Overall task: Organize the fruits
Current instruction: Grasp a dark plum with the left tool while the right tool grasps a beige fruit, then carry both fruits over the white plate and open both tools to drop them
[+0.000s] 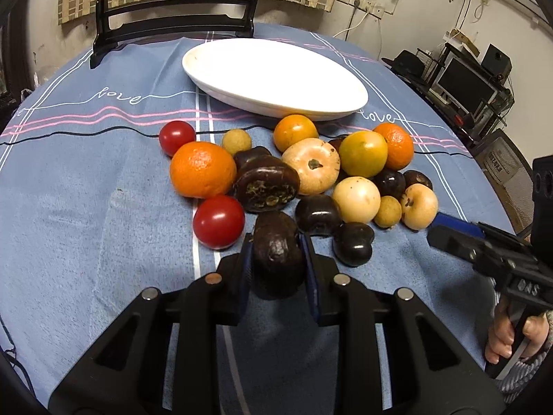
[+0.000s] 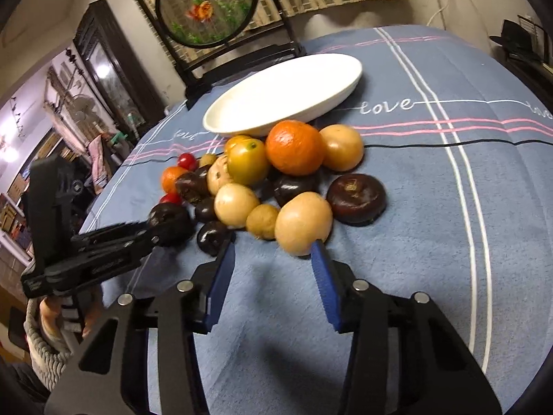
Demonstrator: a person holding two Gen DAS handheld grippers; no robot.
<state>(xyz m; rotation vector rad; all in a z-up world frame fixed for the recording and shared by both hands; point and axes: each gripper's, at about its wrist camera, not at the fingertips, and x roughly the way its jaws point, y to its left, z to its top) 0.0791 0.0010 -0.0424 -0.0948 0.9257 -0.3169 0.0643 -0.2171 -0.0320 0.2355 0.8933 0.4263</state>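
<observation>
A pile of fruit lies on the blue tablecloth [image 1: 86,207] in front of an empty white oval dish [image 1: 276,69]: oranges such as the big one [image 1: 202,169], red tomatoes [image 1: 218,221], pale round fruits [image 1: 312,166] and dark brown ones [image 1: 266,188]. My left gripper [image 1: 276,242] is shut on a dark brown fruit [image 1: 276,256] at the pile's near edge; the same grip shows in the right wrist view [image 2: 169,223]. My right gripper [image 2: 273,242] stands open, nothing between its blue pads [image 2: 325,276], its right tip right by a pale fruit [image 2: 303,223].
A round decorative screen on a black stand [image 2: 207,7] stands behind the dish [image 2: 283,93]. A lone dark fruit [image 2: 356,199] lies right of the pile. A person's hand [image 1: 511,335] holds the right gripper's handle. A desk with a monitor [image 1: 463,83] lies beyond the table's right edge.
</observation>
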